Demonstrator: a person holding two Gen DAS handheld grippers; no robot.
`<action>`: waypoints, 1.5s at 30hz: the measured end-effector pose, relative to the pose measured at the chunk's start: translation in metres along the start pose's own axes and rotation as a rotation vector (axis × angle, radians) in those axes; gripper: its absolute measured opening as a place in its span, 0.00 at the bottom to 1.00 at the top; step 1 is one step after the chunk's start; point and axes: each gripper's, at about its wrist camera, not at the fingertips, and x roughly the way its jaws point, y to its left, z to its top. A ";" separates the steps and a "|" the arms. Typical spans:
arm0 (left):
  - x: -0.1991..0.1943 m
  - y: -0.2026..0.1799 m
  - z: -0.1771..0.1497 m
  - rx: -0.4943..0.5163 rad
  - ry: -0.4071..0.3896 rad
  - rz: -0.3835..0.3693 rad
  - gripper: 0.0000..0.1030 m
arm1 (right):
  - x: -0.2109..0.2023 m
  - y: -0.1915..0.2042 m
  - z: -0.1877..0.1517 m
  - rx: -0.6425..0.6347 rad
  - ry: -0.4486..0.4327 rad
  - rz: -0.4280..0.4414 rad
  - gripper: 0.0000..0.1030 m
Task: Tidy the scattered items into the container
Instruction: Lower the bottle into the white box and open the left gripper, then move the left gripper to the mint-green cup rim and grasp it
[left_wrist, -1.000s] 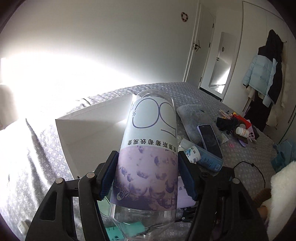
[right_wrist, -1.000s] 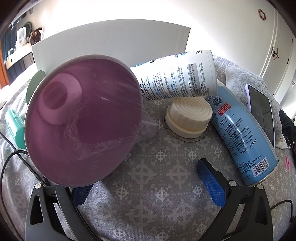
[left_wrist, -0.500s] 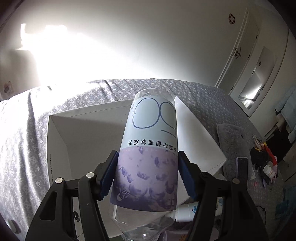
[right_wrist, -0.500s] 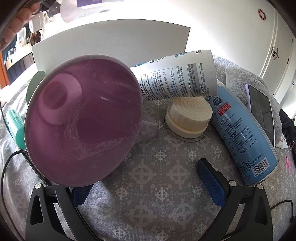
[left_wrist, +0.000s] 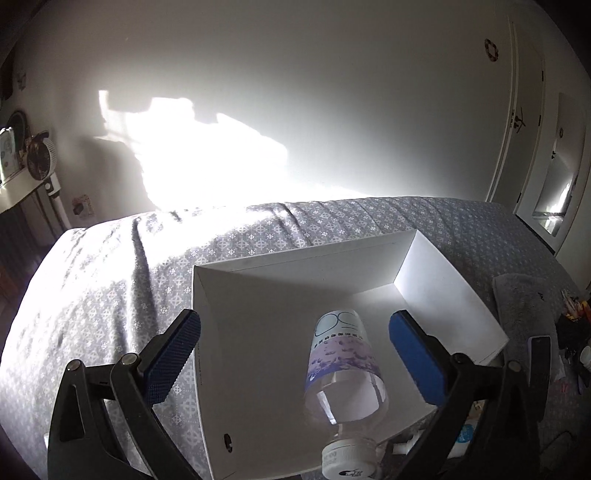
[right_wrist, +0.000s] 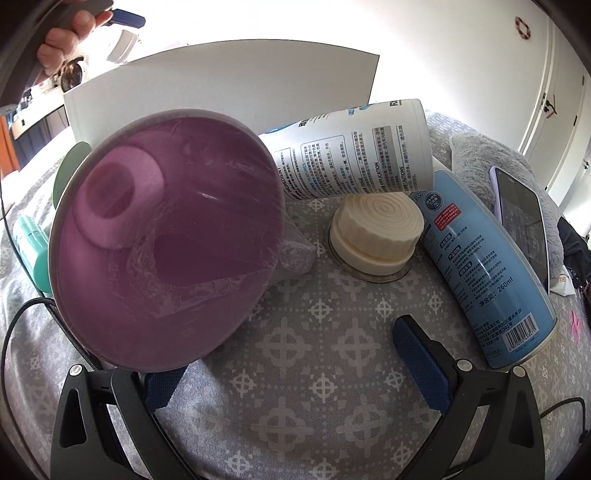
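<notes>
Bottle (left_wrist: 341, 373), gripped a second ago, now lies free inside the white box (left_wrist: 458, 295) on the bed (left_wrist: 110, 280). Left tool (left_wrist: 293, 354) jaws opening, pads clear of it. Right tool (right_wrist: 291, 369) unmoved, open, empty, beside purple bowl (right_wrist: 166, 243).

A: What sort of room is this?

B: A bedroom. A bed (left_wrist: 110, 295) under a grey bedspread with a small white cross pattern fills most of it.

A: And the light?

B: A strong patch of sunlight (left_wrist: 207, 162) falls on the plain white wall (left_wrist: 295, 74) and spills onto the bedspread.

A: Anything at the sides?

B: On the right, white doors (left_wrist: 524, 122), with a small round ornament (left_wrist: 491, 50) above. On the far left, a shelf (left_wrist: 14, 184) carrying a small fan (left_wrist: 38, 158).
</notes>
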 end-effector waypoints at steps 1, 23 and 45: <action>-0.004 0.006 -0.005 0.010 -0.006 0.034 0.99 | 0.000 -0.001 0.000 0.000 0.000 0.000 1.00; -0.011 0.032 -0.061 0.056 0.116 -0.021 1.00 | 0.000 -0.002 -0.002 0.000 0.000 0.001 1.00; 0.015 0.027 -0.135 -0.084 0.399 -0.196 0.42 | 0.000 -0.002 -0.003 0.000 0.000 0.001 1.00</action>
